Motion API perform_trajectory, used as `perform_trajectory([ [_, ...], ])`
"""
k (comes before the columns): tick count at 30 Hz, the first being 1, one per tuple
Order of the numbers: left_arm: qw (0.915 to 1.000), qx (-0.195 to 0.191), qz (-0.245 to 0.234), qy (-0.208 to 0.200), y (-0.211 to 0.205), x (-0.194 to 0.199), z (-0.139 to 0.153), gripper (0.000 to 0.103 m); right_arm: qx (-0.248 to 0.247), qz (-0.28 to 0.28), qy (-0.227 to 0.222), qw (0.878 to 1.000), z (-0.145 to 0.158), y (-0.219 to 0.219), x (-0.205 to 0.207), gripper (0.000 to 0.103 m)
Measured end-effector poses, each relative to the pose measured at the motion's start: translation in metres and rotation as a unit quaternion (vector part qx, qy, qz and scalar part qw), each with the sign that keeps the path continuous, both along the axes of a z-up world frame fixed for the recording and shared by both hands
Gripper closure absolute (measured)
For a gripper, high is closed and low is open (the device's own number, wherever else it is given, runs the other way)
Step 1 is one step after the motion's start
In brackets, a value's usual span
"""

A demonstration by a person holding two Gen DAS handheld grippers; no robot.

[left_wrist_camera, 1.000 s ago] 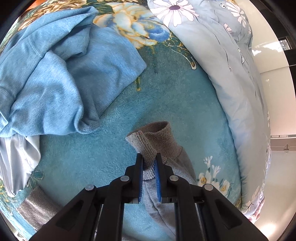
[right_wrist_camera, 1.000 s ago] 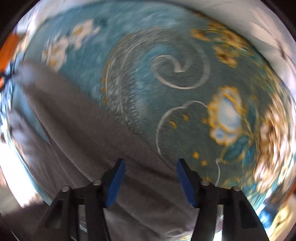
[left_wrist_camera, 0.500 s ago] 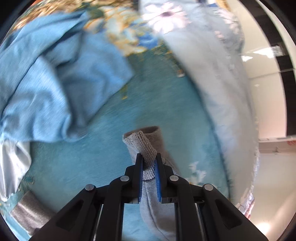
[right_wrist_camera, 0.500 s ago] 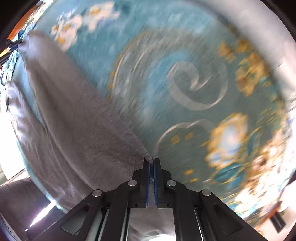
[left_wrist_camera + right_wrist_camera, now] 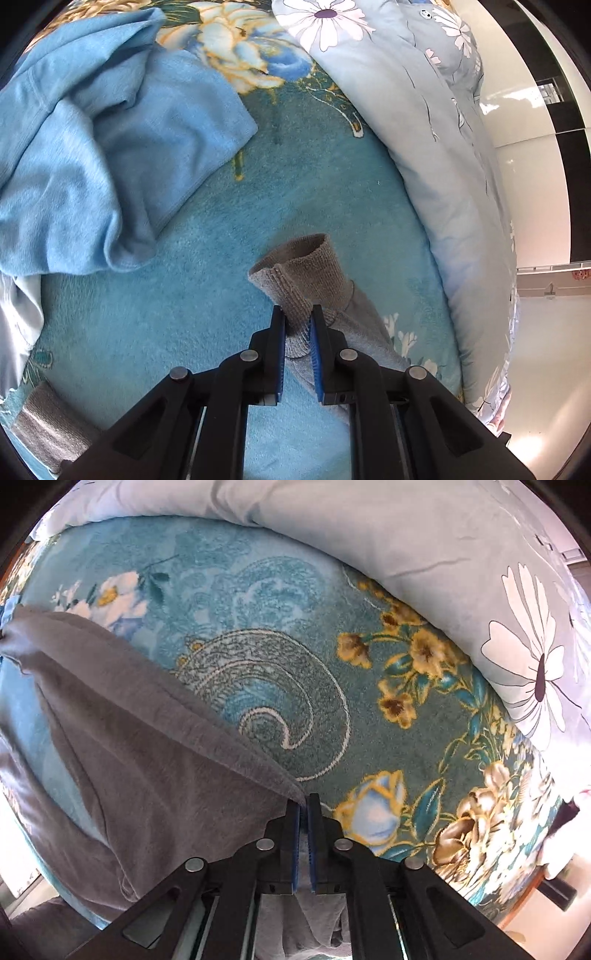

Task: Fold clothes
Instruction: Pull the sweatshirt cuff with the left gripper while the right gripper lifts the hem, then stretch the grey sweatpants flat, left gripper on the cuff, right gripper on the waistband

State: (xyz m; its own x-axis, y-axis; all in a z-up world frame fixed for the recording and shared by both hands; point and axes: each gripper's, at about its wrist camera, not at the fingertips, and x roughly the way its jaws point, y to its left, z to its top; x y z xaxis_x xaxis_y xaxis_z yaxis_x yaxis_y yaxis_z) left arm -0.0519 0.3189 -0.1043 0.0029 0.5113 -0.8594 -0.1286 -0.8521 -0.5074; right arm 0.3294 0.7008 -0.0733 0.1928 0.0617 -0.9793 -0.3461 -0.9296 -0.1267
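Surface: a teal floral blanket [image 5: 207, 295] is covering the bed and filling both views, with paisley and rose patterns showing in the right wrist view. A pale flowered duvet [image 5: 436, 155] is lying bunched along the right side of the left wrist frame and across the top and right of the right wrist frame. Glossy white wall panels are showing at the far right of the left wrist view.

Left gripper [image 5: 297, 314]: it is pointing steeply down toward the blanket from the lower centre of its frame. Its blue pads are pinching the ribbed cuff [image 5: 299, 273] of the grey garment; the cuff's open end is standing up just above the jaws, and the sleeve is trailing toward the lower right.

Right gripper [image 5: 303, 801]: it is pointing almost straight down from the lower centre of its frame. Its jaws are nearly together and opening slightly, with a corner edge of the grey garment [image 5: 147, 775] caught between the pads. The cloth is stretching taut from the jaws to the upper left of the frame and is draping over the lower left.

Other items: a blue garment [image 5: 92, 155] is lying crumpled at the upper left of the left wrist frame. A white cloth [image 5: 18, 325] is showing at the left edge. Another grey ribbed piece [image 5: 44, 421] is lying at the lower left.
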Motion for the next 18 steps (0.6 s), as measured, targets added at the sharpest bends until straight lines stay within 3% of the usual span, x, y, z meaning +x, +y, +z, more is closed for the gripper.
perform_trajectory([
  [2, 1.0, 0.007, 0.003, 0.003, 0.001, -0.001, 0.003, 0.091, 0.004, 0.0, 0.004, 1.0, 0.006, -0.001, 0.002, 0.094],
  [4, 0.9996, 0.026, 0.006, 0.012, 0.005, -0.006, 0.012, 0.091, 0.014, -0.004, 0.015, 1.0, 0.017, -0.001, 0.005, 0.077],
  [6, 0.999, 0.04, 0.001, 0.02, 0.015, -0.016, 0.019, 0.091, 0.027, -0.021, 0.042, 0.999, 0.036, -0.002, 0.009, 0.067],
  [8, 0.9987, 0.044, -0.012, 0.022, 0.024, -0.024, 0.024, 0.09, 0.029, -0.028, 0.068, 0.997, 0.053, -0.011, 0.012, 0.067],
  [10, 0.9986, 0.044, -0.022, 0.022, 0.036, -0.028, 0.025, 0.09, -0.013, -0.017, 0.093, 0.995, 0.062, -0.042, 0.005, 0.067],
  [15, 0.998, 0.045, -0.037, 0.023, 0.044, -0.028, 0.027, 0.091, -0.12, 0.063, 0.081, 0.988, 0.027, -0.128, -0.004, 0.067],
  [18, 0.998, 0.047, -0.037, 0.017, 0.041, -0.027, 0.03, 0.09, -0.142, 0.073, 0.059, 0.985, 0.001, -0.15, -0.004, 0.067],
])
